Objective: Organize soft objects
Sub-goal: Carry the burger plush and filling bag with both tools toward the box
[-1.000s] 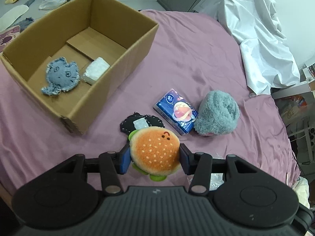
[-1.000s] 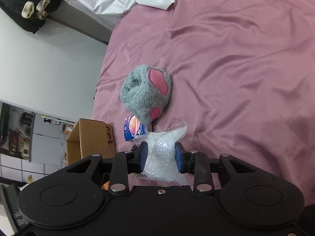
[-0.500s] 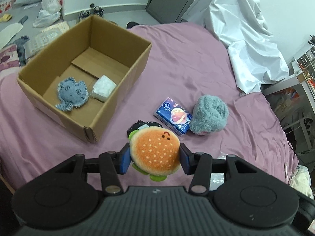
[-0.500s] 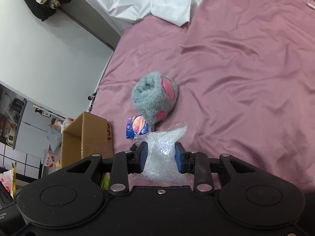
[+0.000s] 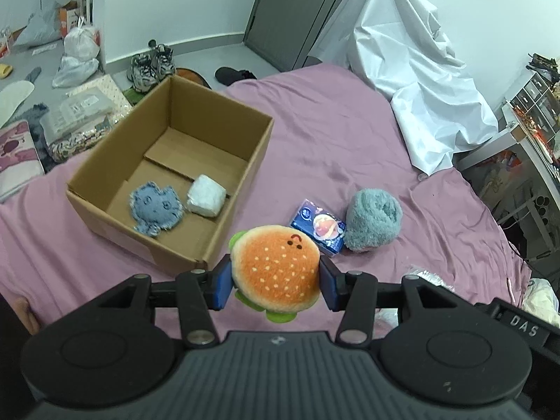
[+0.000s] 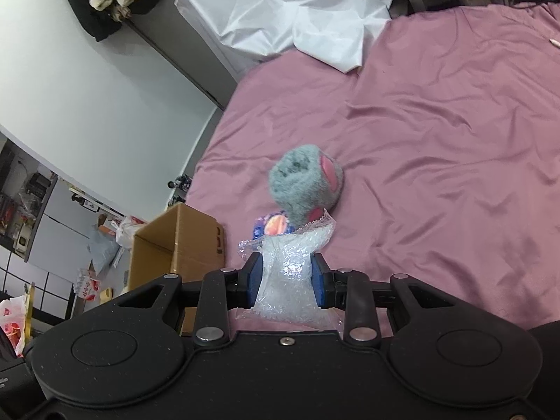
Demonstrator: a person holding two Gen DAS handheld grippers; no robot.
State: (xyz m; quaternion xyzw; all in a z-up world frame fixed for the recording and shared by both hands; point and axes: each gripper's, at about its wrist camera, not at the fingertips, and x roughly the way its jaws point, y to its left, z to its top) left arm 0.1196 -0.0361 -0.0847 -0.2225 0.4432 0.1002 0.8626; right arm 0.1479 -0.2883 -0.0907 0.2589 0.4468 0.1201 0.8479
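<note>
My left gripper point(image 5: 275, 285) is shut on an orange plush burger point(image 5: 276, 273) and holds it in the air above the pink bedsheet, just right of the open cardboard box point(image 5: 241, 182). Inside the box lie a blue denim patch point(image 5: 155, 210) and a white wrapped pack point(image 5: 206, 200). My right gripper point(image 6: 285, 280) is shut on a clear bubble-wrap bag point(image 6: 285, 276), also lifted off the bed. Beyond both lie a blue tissue pack point(image 5: 319, 226) point(image 6: 271, 225) and a grey fluffy plush point(image 5: 372, 220) point(image 6: 302, 183) with pink patches. The box point(image 6: 175, 245) shows at the left of the right wrist view.
A crumpled white sheet point(image 5: 420, 80) point(image 6: 287, 17) lies over the far edge of the bed. Shoes point(image 5: 150, 64), bags and packages clutter the floor past the box. Shelves point(image 5: 528, 105) stand at the bed's right side.
Both grippers have risen with their loads; the bed and box look smaller and farther. The black patch under the burger is no longer visible. Both views have rolled.
</note>
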